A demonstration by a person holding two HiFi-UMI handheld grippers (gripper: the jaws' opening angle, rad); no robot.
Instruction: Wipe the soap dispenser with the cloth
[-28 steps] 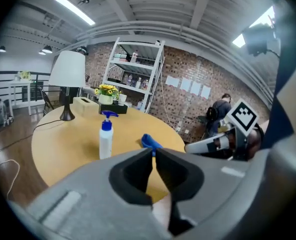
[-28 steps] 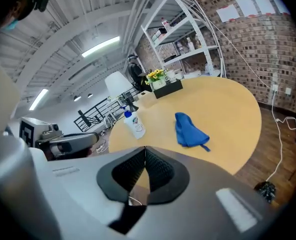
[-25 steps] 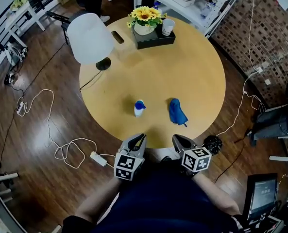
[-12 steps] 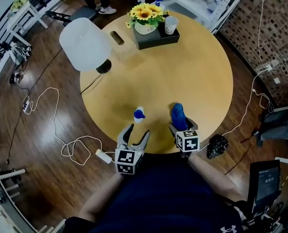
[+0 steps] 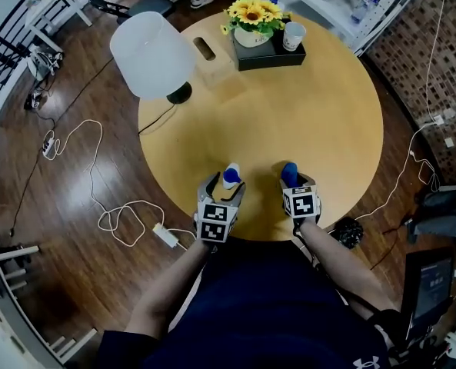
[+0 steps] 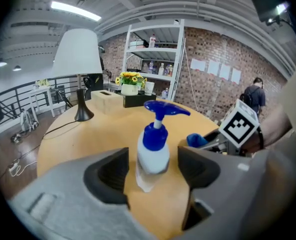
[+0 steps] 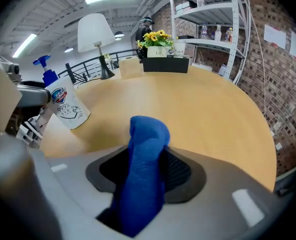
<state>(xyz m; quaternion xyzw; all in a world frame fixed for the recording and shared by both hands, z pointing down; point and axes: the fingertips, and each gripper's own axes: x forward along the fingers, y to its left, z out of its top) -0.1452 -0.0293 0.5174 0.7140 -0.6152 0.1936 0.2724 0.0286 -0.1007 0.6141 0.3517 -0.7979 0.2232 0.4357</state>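
left gripper (image 6: 152, 160): jaws are opening, w/ the soap dispenser (image 6: 153, 149) upright between them, a small gap on each side, pads not on it. right gripper (image 7: 147, 170): jaws are closing around the blue cloth (image 7: 147, 159), which rises between the pads, not clamped yet. both things sit near the front edge of the round table (image 5: 304, 106), dispenser left of cloth.

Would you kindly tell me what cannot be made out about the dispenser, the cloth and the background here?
Soap dispenser body: head view, mostly hidden by the left claw, whose jaws are opening around it.
Its label's small print: right gripper view, too small.
Cloth lower end: right gripper view, sinks out of sight between the closing jaws of the right claw.
Shelf items: left gripper view, too small to identify.
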